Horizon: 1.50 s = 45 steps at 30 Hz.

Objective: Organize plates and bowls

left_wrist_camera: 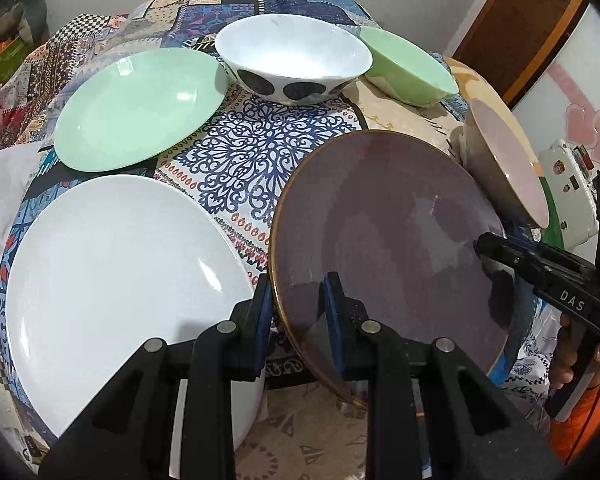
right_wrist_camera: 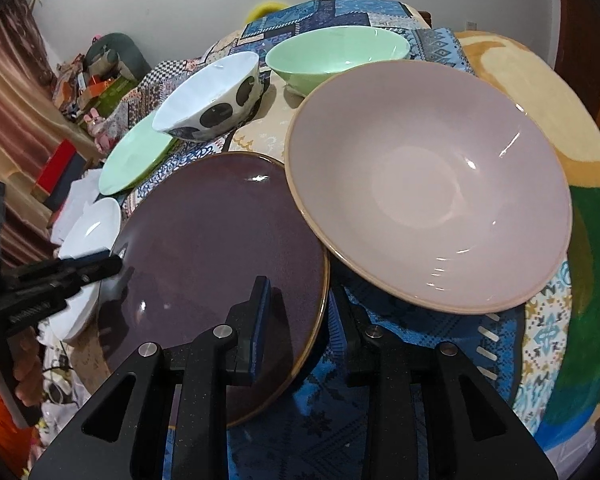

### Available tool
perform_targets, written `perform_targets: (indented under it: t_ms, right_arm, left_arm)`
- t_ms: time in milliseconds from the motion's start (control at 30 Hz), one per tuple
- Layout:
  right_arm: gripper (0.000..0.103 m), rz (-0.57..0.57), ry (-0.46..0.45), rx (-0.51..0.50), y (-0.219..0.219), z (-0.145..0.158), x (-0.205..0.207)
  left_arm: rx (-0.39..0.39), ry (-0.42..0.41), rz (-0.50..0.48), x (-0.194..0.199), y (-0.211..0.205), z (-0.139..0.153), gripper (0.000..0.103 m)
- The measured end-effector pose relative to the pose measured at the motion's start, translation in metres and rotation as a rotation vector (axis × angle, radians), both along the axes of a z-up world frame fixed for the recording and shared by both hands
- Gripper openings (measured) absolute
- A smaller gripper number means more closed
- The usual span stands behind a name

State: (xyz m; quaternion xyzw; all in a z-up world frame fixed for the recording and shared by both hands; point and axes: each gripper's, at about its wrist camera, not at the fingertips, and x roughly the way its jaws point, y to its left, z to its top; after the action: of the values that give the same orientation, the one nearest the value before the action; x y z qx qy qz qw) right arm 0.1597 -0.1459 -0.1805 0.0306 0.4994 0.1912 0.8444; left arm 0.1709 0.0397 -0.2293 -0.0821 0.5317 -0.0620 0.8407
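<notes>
A dark purple plate with a gold rim lies between both grippers; it also shows in the right wrist view. My left gripper straddles its left rim, one finger over and one under, with a gap. My right gripper straddles its right rim the same way; it shows in the left wrist view. A white plate lies left, a mint plate behind it. A white bowl with dark spots, a mint bowl and a pink bowl stand behind and right.
The dishes sit on a patterned patchwork cloth over a table. A wall and a brown door stand behind. Clutter and a curtain lie off to the left. A white box stands right of the table.
</notes>
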Motion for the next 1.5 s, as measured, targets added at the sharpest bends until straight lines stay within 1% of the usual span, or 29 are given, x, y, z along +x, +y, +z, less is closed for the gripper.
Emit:
perform_targets:
  t_ms: [33,133,233,333,433,500,533,600,667,733,767,800,900,967,1133,1300,1433,1500]
  right_arm:
    - [0.027,-0.001,-0.003,-0.010,0.000,0.002,-0.001]
    - [0.028,-0.006,-0.016,-0.027,-0.001,0.008,-0.004]
    - [0.030,-0.004,-0.036,-0.014,-0.002,0.017,-0.009]
    - [0.031,0.012,-0.063,-0.005,0.002,0.029,-0.015]
    - [0.036,0.042,-0.095,0.000,0.014,0.042,-0.021]
    - [0.043,0.064,-0.123,0.003,0.024,0.052,-0.025]
    - [0.047,0.073,-0.135,0.005,0.029,0.055,-0.026]
    - [0.051,0.097,-0.154,0.012,0.040,0.062,-0.028]
    - [0.061,0.116,-0.167,0.019,0.052,0.067,-0.029]
    - [0.067,0.134,-0.175,0.028,0.063,0.069,-0.028]
    - [0.070,0.142,-0.177,0.031,0.067,0.070,-0.028]
    - [0.071,0.154,-0.179,0.034,0.074,0.071,-0.027]
    - [0.072,0.185,-0.183,0.030,0.091,0.069,-0.024]
    - [0.072,0.205,-0.182,0.026,0.101,0.067,-0.023]
    - [0.072,0.252,-0.174,0.005,0.127,0.057,-0.016]
    - [0.072,0.298,-0.173,-0.031,0.153,0.044,-0.010]
    - [0.072,0.336,-0.152,-0.046,0.171,0.033,-0.001]
    - [0.068,0.351,-0.134,-0.050,0.179,0.026,0.004]
  left_arm:
    - [0.001,-0.005,0.004,0.000,0.000,0.001,0.025]
    - [0.017,-0.061,-0.004,-0.006,-0.002,0.017,0.025]
    - [0.032,-0.123,-0.021,-0.015,-0.005,0.038,0.025]
    - [0.043,-0.163,-0.011,-0.023,-0.003,0.053,0.030]
    - [0.051,-0.192,0.008,-0.031,0.002,0.064,0.039]
    - [0.053,-0.213,0.024,-0.037,0.007,0.073,0.049]
    - [0.056,-0.225,0.035,-0.041,0.011,0.077,0.052]
    - [0.066,-0.248,0.056,-0.046,0.016,0.084,0.060]
    - [0.082,-0.269,0.075,-0.053,0.023,0.089,0.065]
    - [0.092,-0.280,0.088,-0.059,0.030,0.091,0.070]
    - [0.098,-0.285,0.102,-0.062,0.036,0.093,0.075]
    - [0.101,-0.287,0.112,-0.065,0.041,0.093,0.080]
    - [0.104,-0.293,0.143,-0.073,0.057,0.093,0.088]
    - [0.110,-0.290,0.174,-0.077,0.069,0.092,0.091]
    - [0.116,-0.262,0.237,-0.084,0.101,0.083,0.092]
    - [0.117,-0.219,0.295,-0.089,0.133,0.065,0.092]
    - [0.107,-0.191,0.336,-0.093,0.152,0.049,0.092]
    - [0.096,-0.172,0.353,-0.094,0.161,0.040,0.092]
